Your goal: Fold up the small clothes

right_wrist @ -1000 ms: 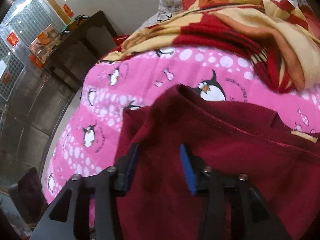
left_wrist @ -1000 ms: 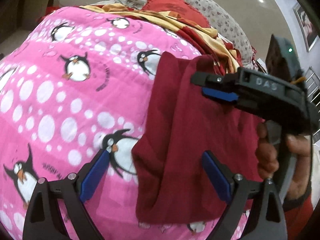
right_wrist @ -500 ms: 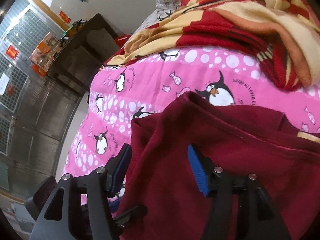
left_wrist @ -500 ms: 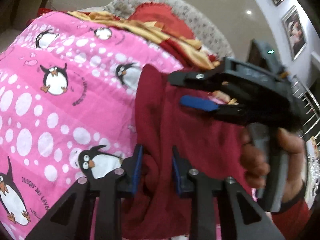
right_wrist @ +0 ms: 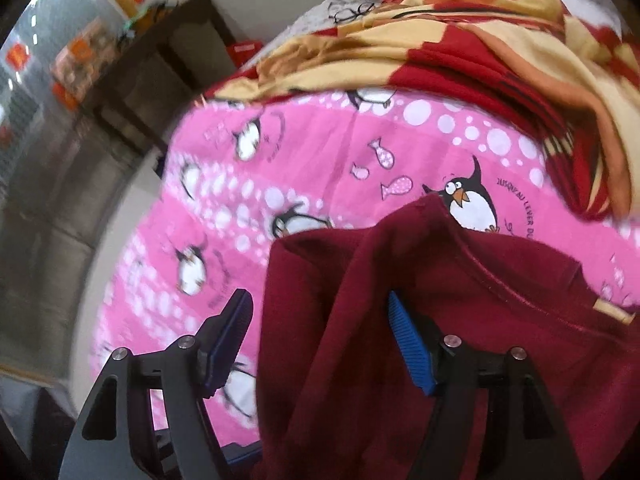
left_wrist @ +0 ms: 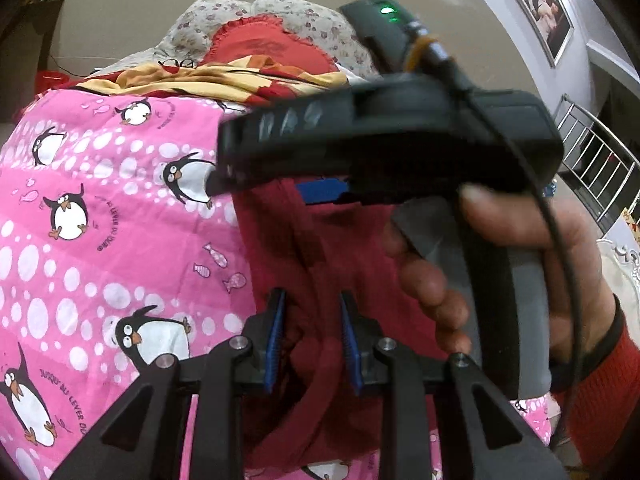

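Observation:
A dark red garment (left_wrist: 320, 248) lies rumpled on a pink penguin-print bedsheet (left_wrist: 100, 240). My left gripper (left_wrist: 313, 340) is shut on a bunched fold of it and holds that fold raised off the sheet. Close above in the left wrist view, a hand (left_wrist: 500, 248) in a red sleeve holds the black body of the right gripper. In the right wrist view my right gripper (right_wrist: 320, 344) is opening; a ridge of the garment (right_wrist: 480, 320) runs between its jaws, and the left blue pad (right_wrist: 228, 340) stands clear of the cloth over the sheet (right_wrist: 312, 168).
A red and yellow blanket (right_wrist: 480, 48) is heaped at the far end of the bed, with a floral pillow and red cushion (left_wrist: 260, 40) behind it. A dark table (right_wrist: 168, 40) stands beyond the bed's left edge. A metal railing (left_wrist: 592, 160) is at the right.
My left gripper went from wide open to shut on the garment's edge and lifted it. The right gripper's jaws spread apart off the cloth, and it came closer across the left view.

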The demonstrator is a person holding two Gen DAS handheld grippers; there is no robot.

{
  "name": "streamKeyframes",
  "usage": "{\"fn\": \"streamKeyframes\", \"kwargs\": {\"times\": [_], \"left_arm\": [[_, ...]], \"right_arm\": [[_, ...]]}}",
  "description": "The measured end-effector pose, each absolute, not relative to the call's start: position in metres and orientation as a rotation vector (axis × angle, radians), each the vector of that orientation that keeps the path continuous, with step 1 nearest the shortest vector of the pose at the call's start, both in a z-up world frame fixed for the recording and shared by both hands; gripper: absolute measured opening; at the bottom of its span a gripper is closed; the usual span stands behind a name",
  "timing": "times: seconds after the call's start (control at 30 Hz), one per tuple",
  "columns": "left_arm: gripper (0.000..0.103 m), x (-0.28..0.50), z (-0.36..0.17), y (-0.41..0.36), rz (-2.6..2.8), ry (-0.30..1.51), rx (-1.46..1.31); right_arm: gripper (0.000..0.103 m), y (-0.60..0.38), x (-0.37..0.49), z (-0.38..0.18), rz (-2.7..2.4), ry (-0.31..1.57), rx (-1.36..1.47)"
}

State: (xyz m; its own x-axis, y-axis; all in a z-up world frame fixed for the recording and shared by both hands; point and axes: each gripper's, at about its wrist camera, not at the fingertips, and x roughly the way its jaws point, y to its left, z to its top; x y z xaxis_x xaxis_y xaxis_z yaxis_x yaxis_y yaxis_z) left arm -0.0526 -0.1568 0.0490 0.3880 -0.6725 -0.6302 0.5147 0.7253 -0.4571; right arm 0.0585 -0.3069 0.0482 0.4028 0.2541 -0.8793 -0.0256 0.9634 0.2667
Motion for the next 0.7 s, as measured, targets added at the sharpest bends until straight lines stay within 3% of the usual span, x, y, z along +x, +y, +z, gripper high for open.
{"fn": "streamKeyframes", "kwargs": {"times": [0.03, 0.07, 0.1, 0.13, 0.17, 0.23, 0.37, 0.57, 0.6, 0.63, 0.7], "left_arm": [[0.028, -0.053, 0.049, -0.157, -0.752, 0.897, -0.187], [0.029, -0.054, 0.050, -0.157, -0.740, 0.897, -0.167], [0.033, -0.056, 0.050, -0.154, -0.733, 0.896, -0.153], [0.045, -0.059, 0.051, -0.150, -0.740, 0.902, -0.147], [0.052, -0.062, 0.050, -0.145, -0.757, 0.907, -0.150], [0.078, -0.070, 0.049, -0.132, -0.748, 0.885, -0.147], [0.087, -0.075, 0.043, -0.122, -0.711, 0.873, -0.117], [0.086, -0.068, 0.029, -0.138, -0.725, 0.927, -0.103], [0.081, -0.068, 0.027, -0.141, -0.731, 0.941, -0.093], [0.056, -0.068, 0.025, -0.145, -0.745, 0.961, -0.085], [0.028, -0.072, 0.025, -0.150, -0.761, 0.991, -0.074]], "right_arm": [[0.071, -0.306, 0.058, 0.045, 0.161, 1.157, 0.182], [0.054, -0.305, 0.056, 0.045, 0.148, 1.153, 0.148], [0.037, -0.306, 0.054, 0.045, 0.139, 1.138, 0.126], [0.032, -0.310, 0.050, 0.047, 0.132, 1.119, 0.121], [0.030, -0.315, 0.044, 0.050, 0.135, 1.097, 0.134], [0.028, -0.326, 0.035, 0.056, 0.147, 1.062, 0.159], [0.028, -0.340, 0.021, 0.063, 0.152, 1.021, 0.199], [0.028, -0.345, 0.010, 0.071, 0.161, 0.994, 0.235], [0.028, -0.345, 0.008, 0.072, 0.161, 0.990, 0.235], [0.028, -0.347, 0.005, 0.073, 0.160, 0.985, 0.235], [0.027, -0.351, 0.001, 0.075, 0.152, 0.976, 0.234]]}}
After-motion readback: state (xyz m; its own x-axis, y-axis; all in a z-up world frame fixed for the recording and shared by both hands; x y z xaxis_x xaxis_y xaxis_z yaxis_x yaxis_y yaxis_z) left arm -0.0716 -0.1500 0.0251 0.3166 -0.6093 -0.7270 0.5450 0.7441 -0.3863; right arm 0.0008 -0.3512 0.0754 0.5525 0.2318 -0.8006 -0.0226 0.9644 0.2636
